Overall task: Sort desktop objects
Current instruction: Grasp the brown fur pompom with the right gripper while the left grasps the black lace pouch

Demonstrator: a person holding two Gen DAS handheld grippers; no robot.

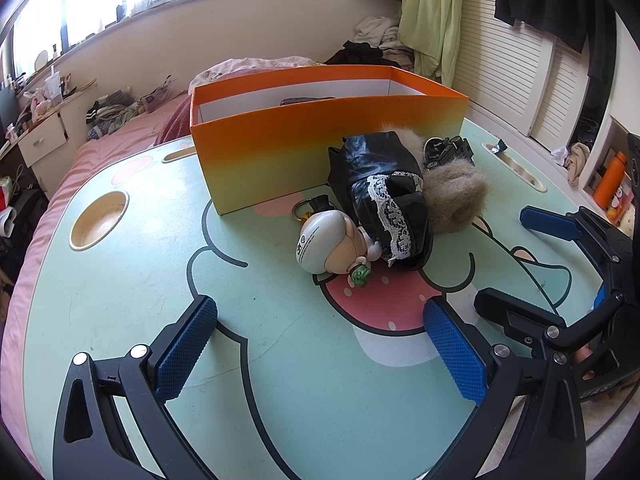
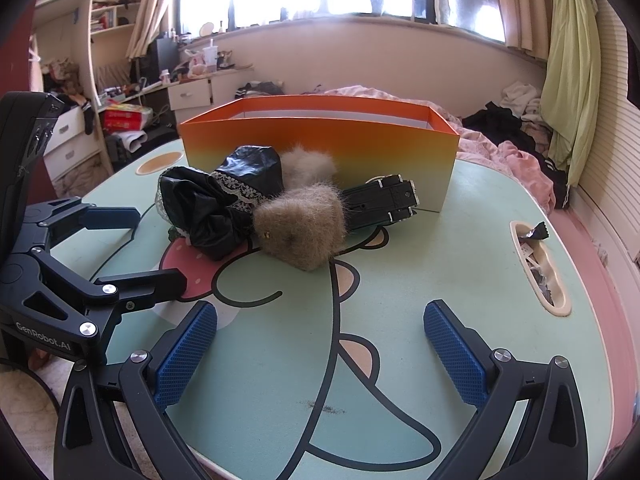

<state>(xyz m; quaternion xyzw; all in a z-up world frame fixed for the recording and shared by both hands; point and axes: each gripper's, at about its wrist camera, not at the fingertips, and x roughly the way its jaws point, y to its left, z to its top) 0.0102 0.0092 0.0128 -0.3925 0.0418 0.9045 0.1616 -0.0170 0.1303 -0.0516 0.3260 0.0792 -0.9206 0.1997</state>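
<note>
while both the left gripper (image 1: 320, 344) and the right gripper (image 2: 320, 348) hover wide apart and hold nothing, the furry pouch (image 2: 302, 226) lies before the orange box (image 2: 320, 148); it looks light and squashy, best pinched across its middle.

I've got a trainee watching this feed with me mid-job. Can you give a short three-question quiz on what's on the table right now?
1. True or false: the left gripper is holding the doll.
2. Multiple choice: where does the black belt lie? A) inside the orange box B) on the table against the box's front wall C) in the right gripper
3. Fill in: the furry item lies between the belt and the black ____ with lace trim.

Key: 1 false, both grippers are open and empty; 2 B; 3 cloth.
</note>
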